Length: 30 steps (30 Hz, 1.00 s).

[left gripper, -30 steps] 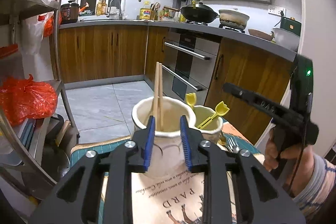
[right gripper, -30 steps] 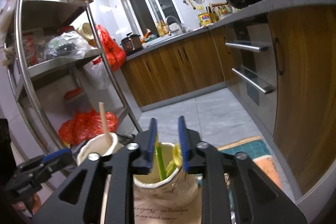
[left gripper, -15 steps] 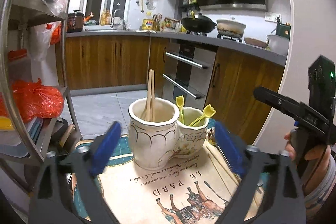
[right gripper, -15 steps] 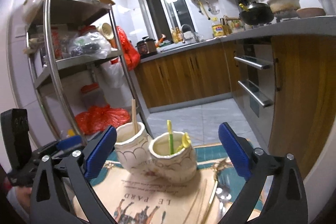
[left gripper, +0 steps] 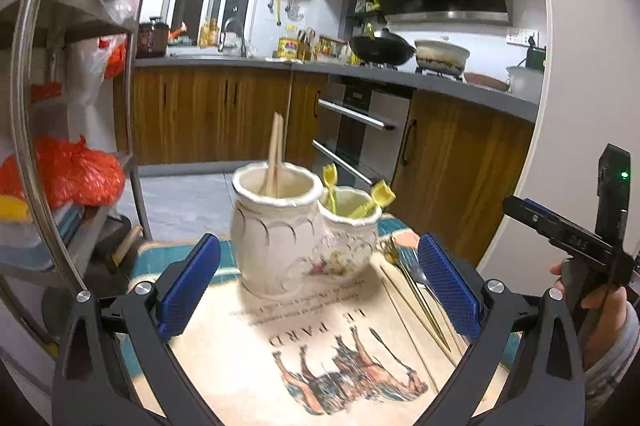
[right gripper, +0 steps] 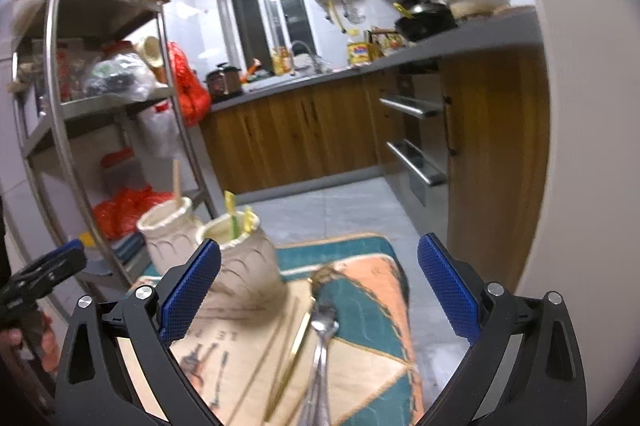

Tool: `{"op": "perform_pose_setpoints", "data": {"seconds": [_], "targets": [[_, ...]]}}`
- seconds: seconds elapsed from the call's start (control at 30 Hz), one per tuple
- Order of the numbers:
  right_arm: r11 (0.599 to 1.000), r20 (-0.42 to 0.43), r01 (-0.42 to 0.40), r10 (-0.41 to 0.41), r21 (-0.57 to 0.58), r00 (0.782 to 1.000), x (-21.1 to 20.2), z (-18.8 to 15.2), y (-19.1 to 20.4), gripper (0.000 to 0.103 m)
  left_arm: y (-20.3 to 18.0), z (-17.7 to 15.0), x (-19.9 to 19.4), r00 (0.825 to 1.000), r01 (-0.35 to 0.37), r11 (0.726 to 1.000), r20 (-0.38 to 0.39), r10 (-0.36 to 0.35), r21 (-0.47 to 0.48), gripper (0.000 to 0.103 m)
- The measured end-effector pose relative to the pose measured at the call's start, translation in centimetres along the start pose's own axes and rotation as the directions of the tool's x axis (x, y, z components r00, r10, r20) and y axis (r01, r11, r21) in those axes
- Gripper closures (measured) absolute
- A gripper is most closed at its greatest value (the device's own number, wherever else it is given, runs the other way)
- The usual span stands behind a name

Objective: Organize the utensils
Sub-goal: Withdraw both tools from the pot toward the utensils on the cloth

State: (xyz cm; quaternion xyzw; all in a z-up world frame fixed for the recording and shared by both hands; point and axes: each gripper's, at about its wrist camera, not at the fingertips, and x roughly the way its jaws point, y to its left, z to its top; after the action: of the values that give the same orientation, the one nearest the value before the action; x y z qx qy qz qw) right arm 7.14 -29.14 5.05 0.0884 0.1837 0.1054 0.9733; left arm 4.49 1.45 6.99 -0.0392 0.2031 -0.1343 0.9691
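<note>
Left wrist view: the left gripper [left gripper: 320, 286] gapes empty, the chopsticks [left gripper: 275, 160] standing in the taller pot [left gripper: 276, 230] at frame centre beyond its fingertips. A second ago its pads flanked those chopsticks. The right gripper [right gripper: 319, 286] likewise stands wide, off the yellow-green utensils [right gripper: 236, 218].

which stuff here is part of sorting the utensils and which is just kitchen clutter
Part of the job:
- taller cup holding chopsticks
- shorter cup holding yellow utensils
- loose chopsticks and metal cutlery lying on the mat

Just lying about:
- orange bag on the rack
- wok and pot on the stove
- oil bottle on the counter
</note>
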Motion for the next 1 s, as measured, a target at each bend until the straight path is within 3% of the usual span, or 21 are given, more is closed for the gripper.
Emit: {"op": "perform_pose_setpoints", "data": {"seconds": [0.17, 0.37, 0.8, 1.0], "targets": [[0.999, -0.038, 0.018, -0.016, 0.04, 0.999, 0.9, -1.2, -1.3, 0.005, -1.7, -1.9, 1.4, 0.997, 0.018, 1.0, -0.072, -0.016, 0.014, 0.006], [1.0, -0.082, 0.03, -0.03, -0.003, 0.996, 1.7, -2.4, -1.4, 0.005, -4.0, -4.0, 3.6, 0.986, 0.017, 0.999, -0.165, -0.012, 0.033, 0.006], [0.999, -0.185, 0.033, -0.034, -0.006, 0.982, 3.9, -4.7, -2.9, 0.005, -8.2, -7.1, 5.9, 0.953, 0.093, 0.992, -0.297, -0.063, 0.087, 0.007], [1.0, -0.185, 0.029, -0.031, -0.009, 0.982, 3.9, -4.9, -2.8, 0.005, -9.7, -8.4, 7.2, 0.927, 0.099, 0.987, -0.371, -0.045, 0.128, 0.024]]}}
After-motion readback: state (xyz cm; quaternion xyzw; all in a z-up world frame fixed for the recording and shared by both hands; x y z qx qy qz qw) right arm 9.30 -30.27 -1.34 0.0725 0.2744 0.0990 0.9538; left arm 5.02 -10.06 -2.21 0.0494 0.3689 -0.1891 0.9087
